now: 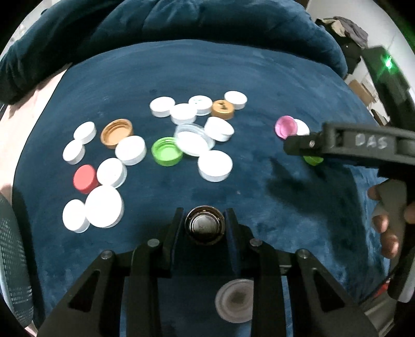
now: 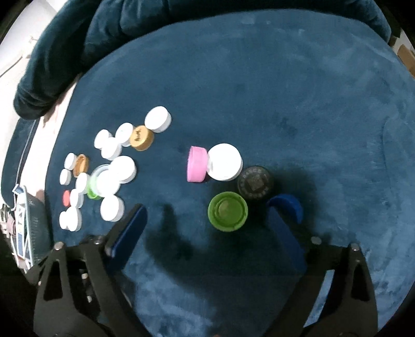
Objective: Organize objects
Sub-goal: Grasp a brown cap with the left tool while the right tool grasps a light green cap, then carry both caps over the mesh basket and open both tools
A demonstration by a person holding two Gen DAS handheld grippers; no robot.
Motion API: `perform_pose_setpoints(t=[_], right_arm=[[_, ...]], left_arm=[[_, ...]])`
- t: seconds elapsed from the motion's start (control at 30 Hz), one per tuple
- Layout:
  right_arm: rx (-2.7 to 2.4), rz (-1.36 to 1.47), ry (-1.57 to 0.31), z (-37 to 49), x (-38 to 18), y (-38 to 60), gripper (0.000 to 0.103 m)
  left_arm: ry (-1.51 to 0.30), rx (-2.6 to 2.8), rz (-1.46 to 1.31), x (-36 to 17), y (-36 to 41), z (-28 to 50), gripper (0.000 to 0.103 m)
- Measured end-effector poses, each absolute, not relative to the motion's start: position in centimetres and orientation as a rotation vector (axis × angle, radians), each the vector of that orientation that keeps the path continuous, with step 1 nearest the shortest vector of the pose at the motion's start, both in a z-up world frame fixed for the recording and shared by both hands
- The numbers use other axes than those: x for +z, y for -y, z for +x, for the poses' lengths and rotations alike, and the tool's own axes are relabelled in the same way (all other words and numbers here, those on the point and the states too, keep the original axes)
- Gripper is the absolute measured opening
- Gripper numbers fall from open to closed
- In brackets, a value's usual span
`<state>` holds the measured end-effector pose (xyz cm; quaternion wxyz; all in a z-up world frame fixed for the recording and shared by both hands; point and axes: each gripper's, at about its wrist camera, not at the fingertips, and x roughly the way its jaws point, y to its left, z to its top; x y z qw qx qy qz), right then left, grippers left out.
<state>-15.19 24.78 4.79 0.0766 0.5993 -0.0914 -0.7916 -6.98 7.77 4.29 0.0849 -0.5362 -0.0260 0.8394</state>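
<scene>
Many bottle caps lie on a dark blue velvet cushion (image 1: 207,75). My left gripper (image 1: 205,223) is shut on a dark metallic cap (image 1: 205,226) held just above the cushion. A grey cap (image 1: 234,300) lies below it. My right gripper (image 2: 205,215) is open over a small group: a green cap (image 2: 227,211) between its fingers, a black cap (image 2: 255,182), a blue cap (image 2: 288,204), a pink cap (image 2: 197,163) and a white cap (image 2: 224,162). In the left wrist view the right gripper (image 1: 293,145) reaches in from the right.
A large cluster of mostly white caps (image 1: 215,164) with gold (image 1: 116,132), green (image 1: 167,151) and red (image 1: 84,178) ones lies at the cushion's left and middle. A cushion backrest (image 1: 181,23) rises behind. Printed cards (image 2: 23,223) lie at the left edge.
</scene>
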Motion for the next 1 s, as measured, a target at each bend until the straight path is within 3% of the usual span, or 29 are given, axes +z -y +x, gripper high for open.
perform_pose_setpoints(t=[0.03,0.07,0.1,0.13,0.4,0.73,1.0], right_arm=[[-2.377,1.795,0.257,-15.2,4.7,-24.7,0.077],[-2.391,1.781,0.215,-15.2,4.7,-24.4,0.054],[-2.402,1.777,0.192,-15.2,4.7,-24.3,0.038],[-2.401,1.781,0.188,-15.1,4.7,-24.4,0.031],[-2.324,1.733,0.317,-12.1,6.7,-23.7,0.031],[-2.252,1.555,0.186,-10.2,11.3,-15.7,0.031],[-2.168,1.373,0.089,-8.4,15.6,-5.8,0.031]], left_arm=[[0.085,2.506,-1.601,4.3,-7.6,-6.9,0.031],[0.093,2.509,-1.605,4.3,-7.5,-7.1,0.031],[0.100,2.511,-1.606,4.3,-7.4,-7.1,0.031],[0.110,2.517,-1.605,4.4,-7.1,-7.0,0.031],[0.186,2.559,-1.571,5.6,-4.3,-7.0,0.031],[0.306,2.680,-1.531,8.9,1.9,-5.6,0.031],[0.543,2.890,-1.421,15.4,14.8,-1.9,0.031]])
